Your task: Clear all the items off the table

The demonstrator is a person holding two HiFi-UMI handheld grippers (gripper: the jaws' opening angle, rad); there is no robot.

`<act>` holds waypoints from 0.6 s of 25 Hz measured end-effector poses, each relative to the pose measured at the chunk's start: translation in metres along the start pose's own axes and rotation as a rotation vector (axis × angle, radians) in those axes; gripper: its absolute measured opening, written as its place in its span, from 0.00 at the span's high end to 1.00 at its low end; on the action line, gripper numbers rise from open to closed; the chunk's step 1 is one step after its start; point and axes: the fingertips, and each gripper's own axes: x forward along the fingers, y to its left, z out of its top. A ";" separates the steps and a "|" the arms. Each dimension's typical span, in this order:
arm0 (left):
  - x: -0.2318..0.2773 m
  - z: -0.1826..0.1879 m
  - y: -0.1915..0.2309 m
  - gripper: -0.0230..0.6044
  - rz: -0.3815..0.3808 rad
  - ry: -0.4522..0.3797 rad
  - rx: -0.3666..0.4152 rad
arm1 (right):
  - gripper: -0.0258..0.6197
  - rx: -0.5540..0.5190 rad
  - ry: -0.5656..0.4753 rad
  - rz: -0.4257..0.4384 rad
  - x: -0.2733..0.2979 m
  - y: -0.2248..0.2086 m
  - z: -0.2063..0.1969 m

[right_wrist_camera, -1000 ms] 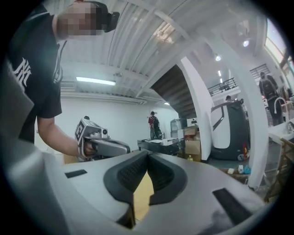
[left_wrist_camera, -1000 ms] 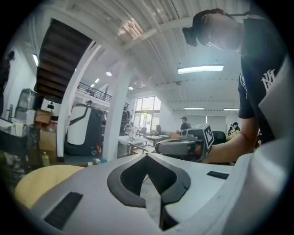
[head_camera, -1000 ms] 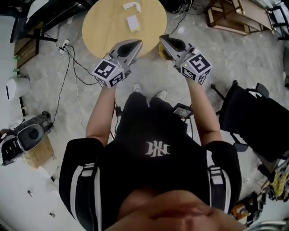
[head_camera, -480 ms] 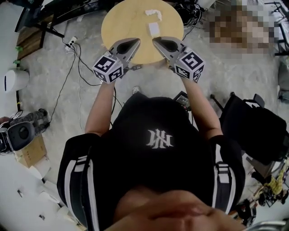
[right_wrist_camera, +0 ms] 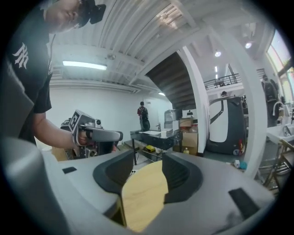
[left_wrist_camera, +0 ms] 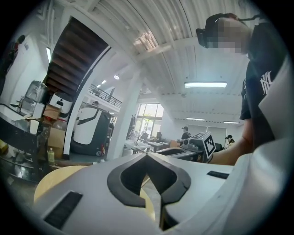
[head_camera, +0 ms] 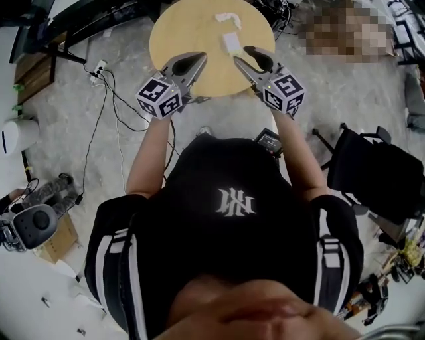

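Head view, looking steeply down: a person in a black shirt (head_camera: 226,206) fills the lower frame, both arms stretched up the picture toward a round wooden table (head_camera: 176,33) at top centre. The left gripper (head_camera: 198,60) sits over the table's near edge, left of centre. In the left gripper view its jaws are pressed together with nothing between them. The right gripper (head_camera: 241,54), just right of centre, has just been opening its jaws. In the right gripper view they stand apart, with only the bare tabletop showing through the gap. Just beyond the right gripper's tips lies a flat white block (head_camera: 232,42), apart from the jaws. A crumpled white piece (head_camera: 226,18) rests farther back, near the table's far edge. Cables (head_camera: 109,99) trail across the floor at left, and a black chair (head_camera: 372,169) stands at right.
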 end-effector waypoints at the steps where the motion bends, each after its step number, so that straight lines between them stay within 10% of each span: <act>1: 0.000 -0.002 0.003 0.94 -0.005 0.003 0.000 | 0.65 0.004 0.007 -0.014 0.003 -0.002 -0.002; 15: 0.024 -0.064 0.048 0.94 0.037 0.077 0.006 | 0.53 0.083 0.086 -0.108 0.046 -0.060 -0.063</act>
